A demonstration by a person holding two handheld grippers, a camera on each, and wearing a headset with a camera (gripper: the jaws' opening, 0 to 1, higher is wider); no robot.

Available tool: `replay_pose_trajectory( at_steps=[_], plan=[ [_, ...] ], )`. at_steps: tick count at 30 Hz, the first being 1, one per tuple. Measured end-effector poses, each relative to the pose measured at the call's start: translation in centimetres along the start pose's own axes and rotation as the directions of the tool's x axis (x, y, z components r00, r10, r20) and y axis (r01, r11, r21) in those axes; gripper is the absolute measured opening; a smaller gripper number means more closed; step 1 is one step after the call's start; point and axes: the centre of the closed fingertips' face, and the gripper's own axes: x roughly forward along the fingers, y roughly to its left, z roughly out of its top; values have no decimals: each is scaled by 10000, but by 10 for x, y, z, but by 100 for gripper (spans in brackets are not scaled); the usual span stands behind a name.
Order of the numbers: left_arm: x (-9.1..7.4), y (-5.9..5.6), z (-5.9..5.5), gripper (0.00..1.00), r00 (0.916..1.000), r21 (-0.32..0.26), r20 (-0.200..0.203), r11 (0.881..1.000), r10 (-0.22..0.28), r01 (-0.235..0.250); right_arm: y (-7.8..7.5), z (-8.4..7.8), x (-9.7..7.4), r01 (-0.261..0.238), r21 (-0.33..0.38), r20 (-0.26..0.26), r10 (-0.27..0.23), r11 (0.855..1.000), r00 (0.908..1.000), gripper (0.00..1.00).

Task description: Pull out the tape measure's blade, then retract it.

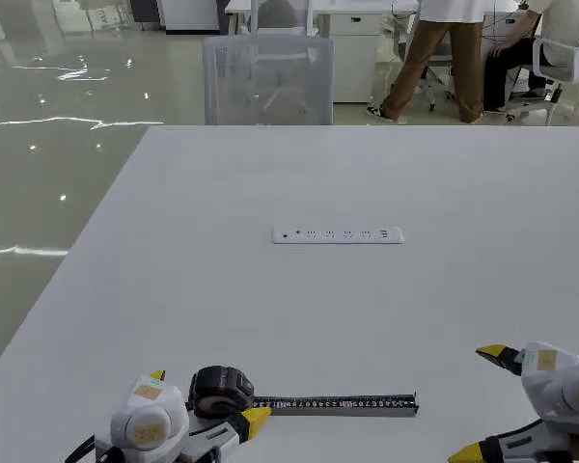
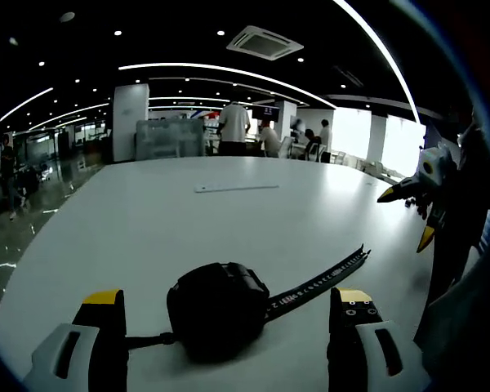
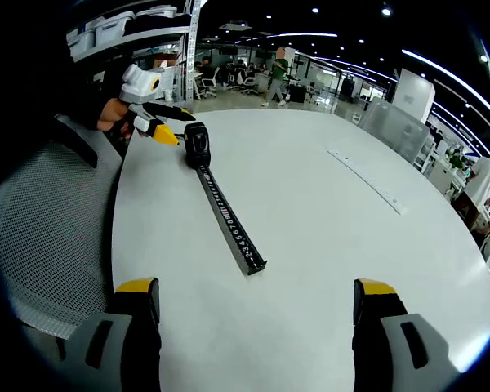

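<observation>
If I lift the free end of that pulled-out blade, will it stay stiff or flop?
Probably fairly stiff: the blade lies straight on the table. Being thin, it may buckle if lifted high. The chunky black case likely anchors the other end.

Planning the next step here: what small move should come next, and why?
Probably shut the left gripper on the round black tape measure case: its open jaws straddle the case, while the dark numbered blade lies extended on the white table and the right gripper hangs open, apart from its tip.
</observation>
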Motion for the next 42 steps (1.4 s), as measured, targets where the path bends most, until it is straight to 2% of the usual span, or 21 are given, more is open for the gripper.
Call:
replay_pose_trajectory(
  at_steps=[6,8,10,13,18,23,26,30,32,38,42],
  plan=[
    [9,-4,-8,100,9999,-270,-65,9996,112,-114,-6,3,12,-574,-471,-477,552,9972,9973,93],
    [11,-2,-9,100,9997,-491,-28,9985,253,-254,-4,2,18,-908,-770,-769,848,9929,9934,90],
    [14,-2,-9,100,9993,-695,147,9970,337,-326,-4,4,25,-1090,-871,-836,1018,9902,9913,86],
    [18,-3,-13,99,9992,-787,94,9962,376,-368,-2,3,35,-1483,-951,-1118,1374,9844,9842,82],
    [22,-1,-16,100,9985,-734,147,9960,518,-506,3,1,55,-2275,-1233,-1616,2067,9659,9650,70],
    [22,7,-12,100,9968,-556,352,9960,723,-703,5,-9,68,-3157,-2007,-2637,2592,9274,9291,57],
    [22,14,-13,100,9956,-770,373,9936,858,-828,6,-12,75,-3418,-2078,-2896,2761,9165,9165,48],
    [22,14,-12,100,9951,-815,450,9931,879,-840,9,-15,79,-3775,-1980,-3175,3052,9046,8978,35],
    [23,14,-14,100,9954,-801,394,9933,869,-836,9,-17,81,-3871,-1972,-3298,3109,9007,8914,32],
    [22,14,-16,99,9957,-771,345,9936,857,-828,5,-20,83,-3955,-1972,-3537,3111,8971,8821,22],
    [22,14,-16,99,9957,-710,341,9940,862,-836,6,-24,83,-3973,-1840,-3638,3133,8990,8772,20]
  ],
)
